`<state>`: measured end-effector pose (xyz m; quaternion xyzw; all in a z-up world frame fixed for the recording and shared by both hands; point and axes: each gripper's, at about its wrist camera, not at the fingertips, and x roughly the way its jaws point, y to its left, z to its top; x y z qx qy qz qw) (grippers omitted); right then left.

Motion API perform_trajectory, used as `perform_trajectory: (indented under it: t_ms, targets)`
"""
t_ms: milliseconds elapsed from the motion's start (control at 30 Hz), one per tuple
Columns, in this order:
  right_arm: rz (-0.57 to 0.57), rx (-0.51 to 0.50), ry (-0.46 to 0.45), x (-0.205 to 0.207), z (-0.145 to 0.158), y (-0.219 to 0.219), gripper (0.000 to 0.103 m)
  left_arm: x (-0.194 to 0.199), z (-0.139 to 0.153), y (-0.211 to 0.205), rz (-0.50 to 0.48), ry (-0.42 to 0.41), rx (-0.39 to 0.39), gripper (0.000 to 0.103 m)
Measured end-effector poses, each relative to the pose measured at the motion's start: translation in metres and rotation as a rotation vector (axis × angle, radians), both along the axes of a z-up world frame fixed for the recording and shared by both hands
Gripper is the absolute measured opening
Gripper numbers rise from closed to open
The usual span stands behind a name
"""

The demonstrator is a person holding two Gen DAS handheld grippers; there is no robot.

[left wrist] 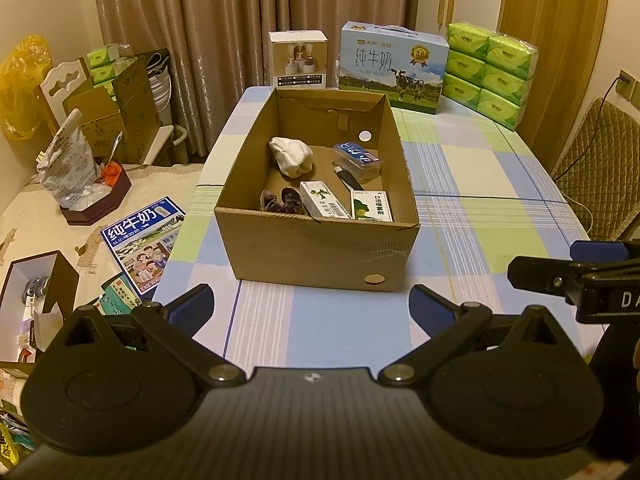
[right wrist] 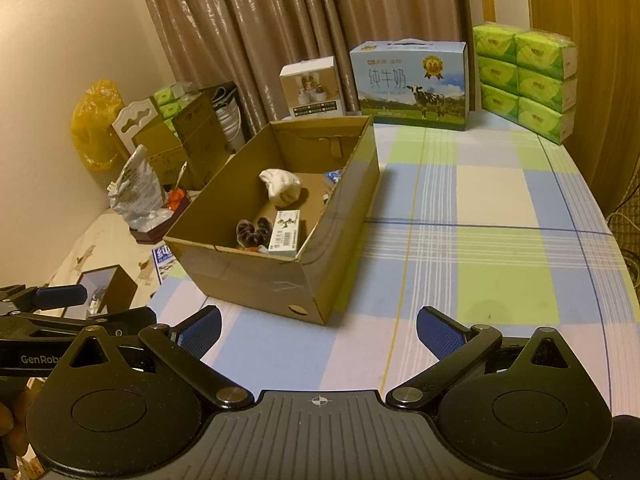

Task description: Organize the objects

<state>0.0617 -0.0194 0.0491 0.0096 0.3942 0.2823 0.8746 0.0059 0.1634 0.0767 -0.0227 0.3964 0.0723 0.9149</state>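
On a table (left wrist: pixel 480 184) covered with a blue, green and white checked cloth sits an open cardboard box (left wrist: pixel 320 248), near the table's left edge. Behind it, along the back edge by the brown curtains (left wrist: pixel 224 20), stand a stack of green tissue packs (left wrist: pixel 490 72), a blue milk carton case (left wrist: pixel 394 66) with a cow picture, and a smaller white product box (left wrist: pixel 298 60).

Inside the cardboard box lie several small items. A bundle of white cloth (left wrist: pixel 291 156) rests toward the back left. A clear plastic case with a blue label (left wrist: pixel 357 158) sits at the back right, with a dark pen-like stick (left wrist: pixel 347 179) just in front of it. Along the front wall are a dark fabric scrunchie (left wrist: pixel 282 201), a white and green carton (left wrist: pixel 322 199), and a green and white spray box (left wrist: pixel 371 206), side by side.

Both grippers hover over the bare cloth in front of the box, touching nothing. The left gripper (left wrist: pixel 310 306) has its blue-padded fingers spread wide apart and empty. The right gripper (right wrist: pixel 318 330) is likewise spread wide and empty, to the right of the left one.
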Motion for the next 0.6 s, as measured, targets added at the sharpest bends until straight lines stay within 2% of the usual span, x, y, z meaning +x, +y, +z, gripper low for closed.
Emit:
perform_trajectory:
  t_ms: [433, 600]
  targets:
    - [0.000, -0.001, 0.001, -0.0014, -0.0016, 0.0011, 0.101, 0.0014, -0.0020, -0.0002, -0.003, 0.003, -0.010, 0.102]
    - [0.002, -0.003, 0.002, -0.0035, -0.0044, 0.0017, 0.101, -0.0002, -0.0019, 0.0011, 0.002, -0.021, -0.015, 0.102]
